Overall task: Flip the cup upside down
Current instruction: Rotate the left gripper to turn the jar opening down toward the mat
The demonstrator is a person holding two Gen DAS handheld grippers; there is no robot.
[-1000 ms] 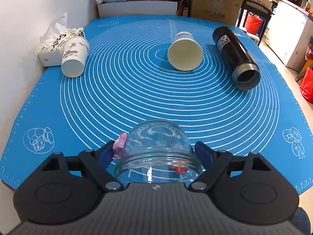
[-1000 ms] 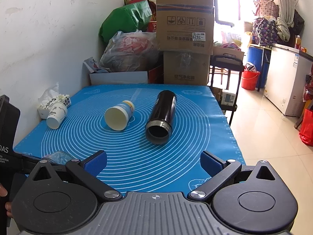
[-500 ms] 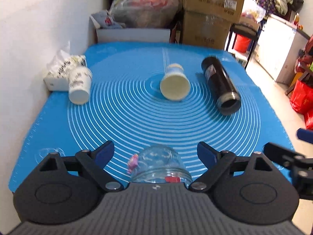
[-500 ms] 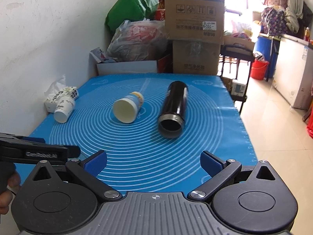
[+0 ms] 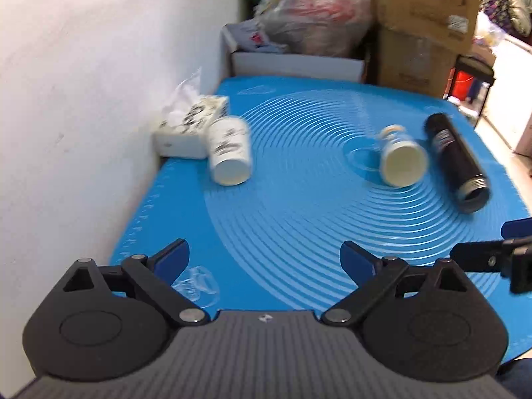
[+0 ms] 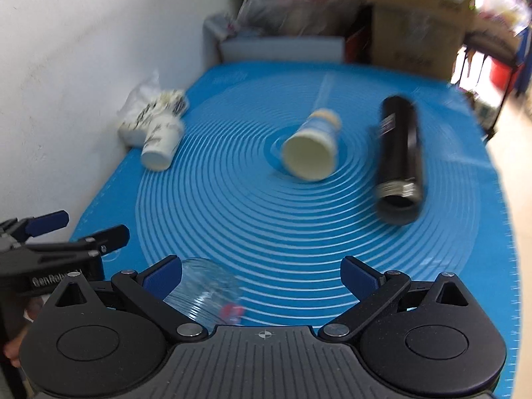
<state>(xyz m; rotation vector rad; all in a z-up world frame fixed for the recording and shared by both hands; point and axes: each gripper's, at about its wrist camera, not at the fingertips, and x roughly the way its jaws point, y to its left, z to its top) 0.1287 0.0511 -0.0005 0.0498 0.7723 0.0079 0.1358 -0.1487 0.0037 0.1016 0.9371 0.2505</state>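
A clear glass cup (image 6: 202, 296) rests rim down on the blue mat (image 6: 266, 232) at its near left edge, by my right gripper's left finger. My right gripper (image 6: 261, 274) is open and empty, just right of it. My left gripper (image 5: 264, 257) is open and empty; it also shows at the left of the right wrist view (image 6: 66, 229). A cream paper cup (image 5: 402, 163) lies on its side mid-mat. A printed white paper cup (image 5: 229, 153) lies on its side at the left. The glass cup is not visible in the left wrist view.
A black flask (image 5: 455, 163) lies on its side at the right of the mat. A tissue pack (image 5: 189, 129) sits against the white wall. A white box (image 5: 296, 63), bags and cardboard boxes (image 5: 422, 26) stand behind the mat.
My left gripper opened, let go of the glass cup and drew back to the left. My right gripper moved in over the mat, toward the glass cup.
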